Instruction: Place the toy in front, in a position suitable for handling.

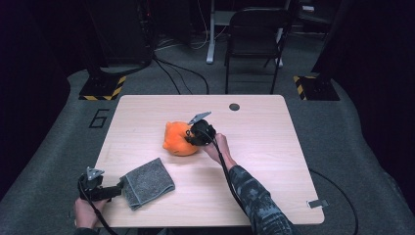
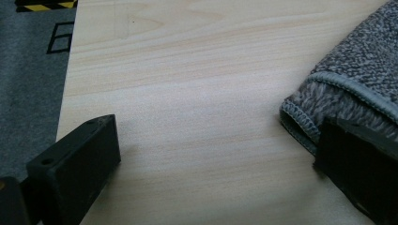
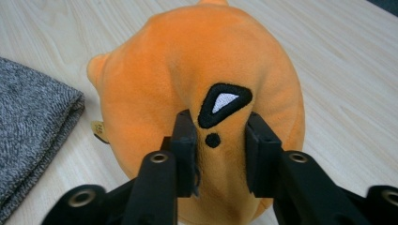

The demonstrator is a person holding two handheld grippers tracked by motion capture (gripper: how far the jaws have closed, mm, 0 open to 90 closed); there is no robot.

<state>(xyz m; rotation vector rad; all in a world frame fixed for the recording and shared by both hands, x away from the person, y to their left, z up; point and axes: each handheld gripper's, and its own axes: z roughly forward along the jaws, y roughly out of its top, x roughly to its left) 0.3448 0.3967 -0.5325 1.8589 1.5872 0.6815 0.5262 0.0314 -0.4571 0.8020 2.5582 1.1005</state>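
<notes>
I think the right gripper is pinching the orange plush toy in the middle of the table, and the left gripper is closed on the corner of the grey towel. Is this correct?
Not fully. The left gripper is open: the left gripper view shows its jaws wide apart, one at the edge of the grey towel, bare table between them. The rest holds: the right gripper pinches the orange plush toy mid-table.

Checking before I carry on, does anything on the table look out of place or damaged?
Nothing stands out. The orange plush toy is pinched by the right tool, and the folded grey towel lies tidy beside the open left tool.
</notes>
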